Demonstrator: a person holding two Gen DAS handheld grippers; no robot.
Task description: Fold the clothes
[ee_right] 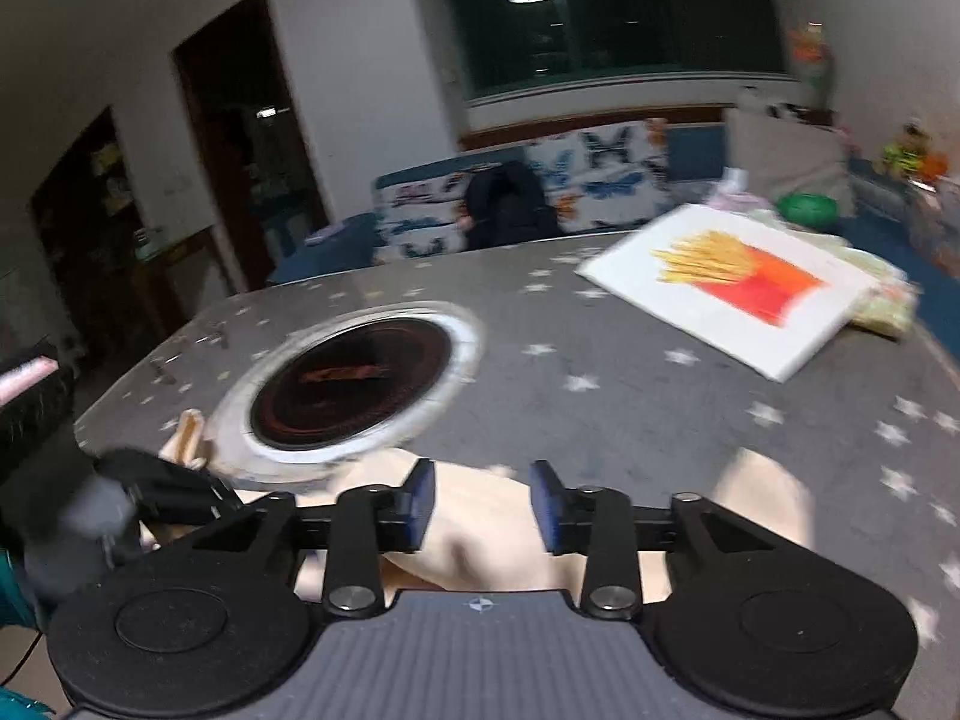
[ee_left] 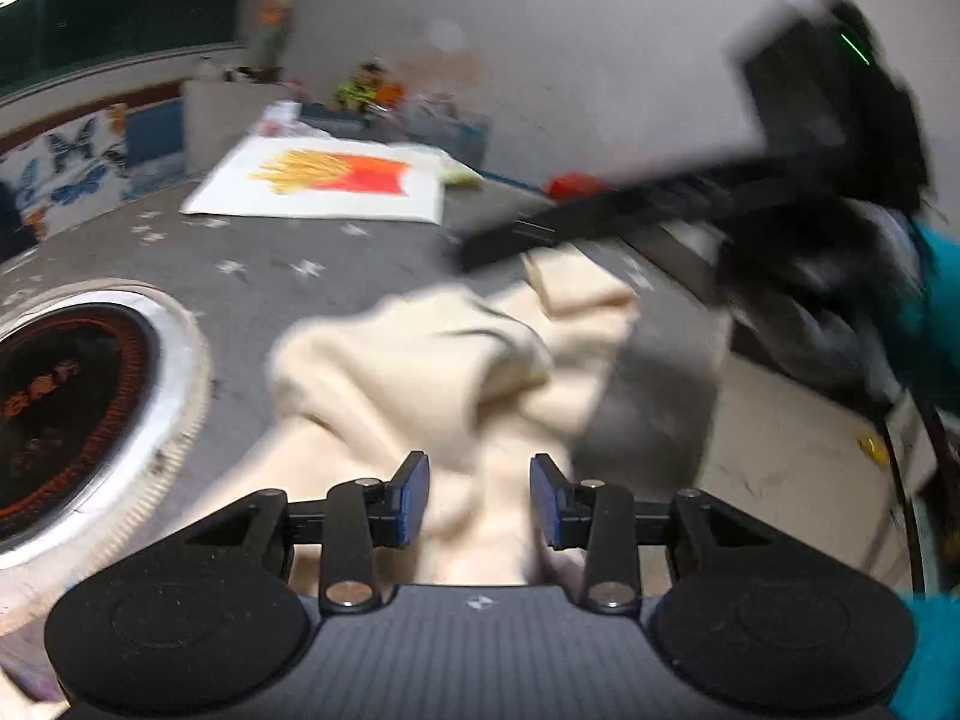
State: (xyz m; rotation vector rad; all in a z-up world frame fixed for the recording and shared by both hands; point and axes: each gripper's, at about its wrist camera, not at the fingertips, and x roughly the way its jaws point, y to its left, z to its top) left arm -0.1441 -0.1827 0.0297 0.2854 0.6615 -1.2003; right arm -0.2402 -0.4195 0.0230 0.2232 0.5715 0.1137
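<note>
A cream garment lies crumpled on the grey star-patterned table near its front edge. My left gripper is open just above the garment, cloth showing between its blue pads. My right gripper is open over the same cream garment. In the left wrist view the right gripper's body appears blurred at upper right, above the cloth. In the right wrist view the left gripper's body appears at lower left.
A round black hob with a white rim is set into the table. A folded white shirt with a fries print lies at the far right. A butterfly-patterned sofa stands behind the table.
</note>
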